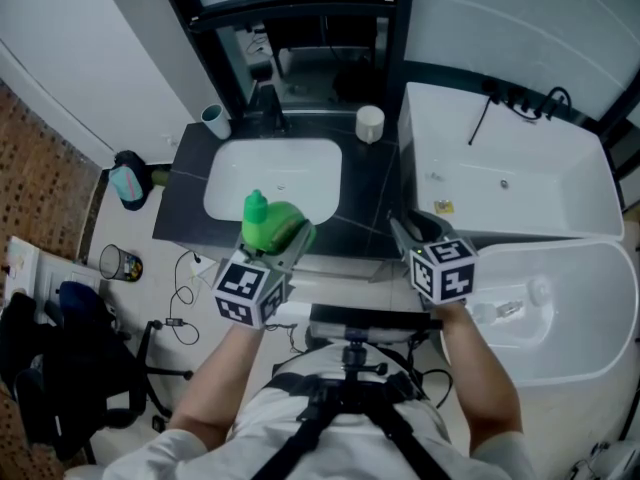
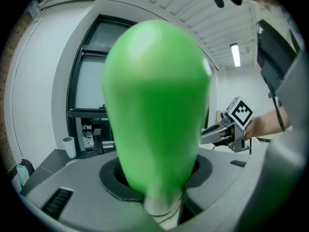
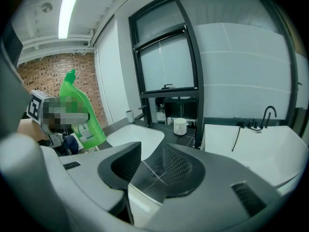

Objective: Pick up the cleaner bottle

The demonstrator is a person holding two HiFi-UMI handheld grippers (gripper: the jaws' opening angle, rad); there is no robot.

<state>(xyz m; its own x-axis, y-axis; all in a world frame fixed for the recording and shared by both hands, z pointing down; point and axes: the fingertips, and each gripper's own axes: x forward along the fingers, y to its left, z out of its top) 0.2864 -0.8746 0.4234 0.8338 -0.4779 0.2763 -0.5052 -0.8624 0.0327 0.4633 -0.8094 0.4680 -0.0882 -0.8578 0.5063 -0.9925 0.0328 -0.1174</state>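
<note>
Gripping the cleaner bottle [image 2: 157,105] round its green body, the left claw [image 1: 292,240] has both pads pressed on the plastic. The bottle stands roughly upright with its bent neck uppermost. It looks to be clear of the dark tabletop [image 1: 190,183], held over the front edge of the white sink [image 1: 275,173].

The right claw [image 3: 145,170] is just off to the side, jaws parted, nothing between them.

Doing it well, as I judge it:
- The body is smooth and tapered, so it could slide; keep the squeeze even.
- Keep the neck up and raise it straight, away from the sink rim.
- Leave the right claw out of the way.

Writing: a pale label shows low on the bottle, too small and partly masked; no brand readable.
</note>
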